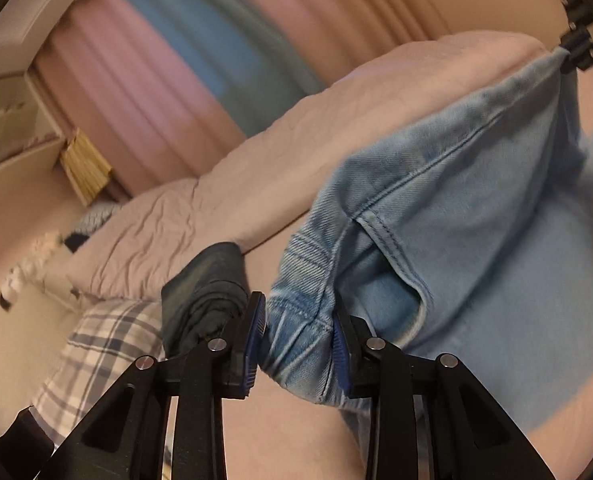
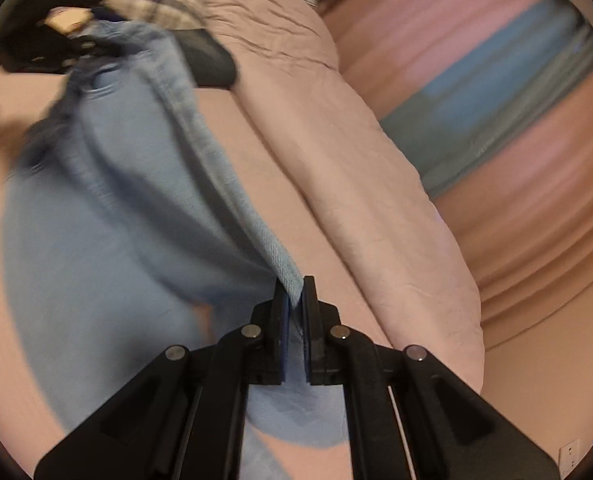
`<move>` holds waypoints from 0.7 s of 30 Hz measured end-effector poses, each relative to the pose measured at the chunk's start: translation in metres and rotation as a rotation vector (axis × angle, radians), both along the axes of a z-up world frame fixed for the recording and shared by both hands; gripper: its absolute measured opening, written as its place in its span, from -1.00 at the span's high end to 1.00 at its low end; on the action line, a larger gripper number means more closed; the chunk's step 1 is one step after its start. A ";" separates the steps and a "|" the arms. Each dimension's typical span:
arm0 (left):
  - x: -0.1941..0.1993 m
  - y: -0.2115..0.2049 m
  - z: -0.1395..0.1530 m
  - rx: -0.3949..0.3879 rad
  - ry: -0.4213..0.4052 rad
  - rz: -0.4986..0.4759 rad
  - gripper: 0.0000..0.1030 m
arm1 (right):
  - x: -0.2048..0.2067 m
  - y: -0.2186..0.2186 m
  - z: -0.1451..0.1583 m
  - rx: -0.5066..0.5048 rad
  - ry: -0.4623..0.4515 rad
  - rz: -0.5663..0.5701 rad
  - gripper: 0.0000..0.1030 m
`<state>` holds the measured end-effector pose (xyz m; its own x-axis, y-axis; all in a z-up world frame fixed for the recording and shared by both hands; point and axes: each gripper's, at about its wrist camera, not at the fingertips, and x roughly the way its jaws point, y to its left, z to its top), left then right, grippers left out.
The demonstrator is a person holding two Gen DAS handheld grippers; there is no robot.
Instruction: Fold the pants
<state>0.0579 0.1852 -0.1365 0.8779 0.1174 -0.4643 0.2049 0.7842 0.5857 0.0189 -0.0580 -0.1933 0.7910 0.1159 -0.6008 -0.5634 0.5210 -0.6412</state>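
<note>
Light blue denim pants (image 1: 456, 216) hang stretched between my two grippers above a pink bed sheet (image 1: 304, 432). My left gripper (image 1: 298, 328) is shut on the pants' thick waistband near a pocket opening. My right gripper (image 2: 295, 300) is shut on a thin edge of the pants (image 2: 108, 184). The right gripper shows at the top right of the left wrist view (image 1: 576, 46). The left gripper shows blurred at the top left of the right wrist view (image 2: 52, 50). The lower part of the pants rests on the sheet.
A rumpled pink duvet (image 1: 256, 168) lies along the far side of the bed. A dark folded garment (image 1: 206, 284) and a plaid pillow (image 1: 104, 348) lie near the left gripper. Pink and blue curtains (image 1: 184, 48) hang behind.
</note>
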 end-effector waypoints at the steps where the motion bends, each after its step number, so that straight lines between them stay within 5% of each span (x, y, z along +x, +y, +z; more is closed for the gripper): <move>1: -0.010 -0.001 -0.006 0.014 -0.005 -0.016 0.42 | -0.004 -0.005 0.010 -0.015 0.000 0.012 0.90; 6: -0.048 -0.012 -0.018 0.065 -0.046 -0.081 0.44 | -0.040 -0.027 -0.003 -0.053 0.069 0.040 0.90; 12: -0.064 -0.019 -0.059 0.171 0.023 -0.137 0.44 | -0.064 -0.030 -0.038 -0.114 0.202 0.088 0.89; 14: -0.049 -0.022 -0.072 0.265 0.017 -0.127 0.43 | -0.062 -0.025 -0.053 -0.158 0.219 0.109 0.90; 17: -0.006 -0.017 -0.050 0.217 -0.018 -0.059 0.44 | -0.039 -0.017 -0.054 -0.151 0.231 0.089 0.91; 21: 0.071 -0.002 -0.005 0.134 -0.096 0.098 0.44 | 0.021 -0.009 -0.023 -0.140 0.130 -0.001 0.91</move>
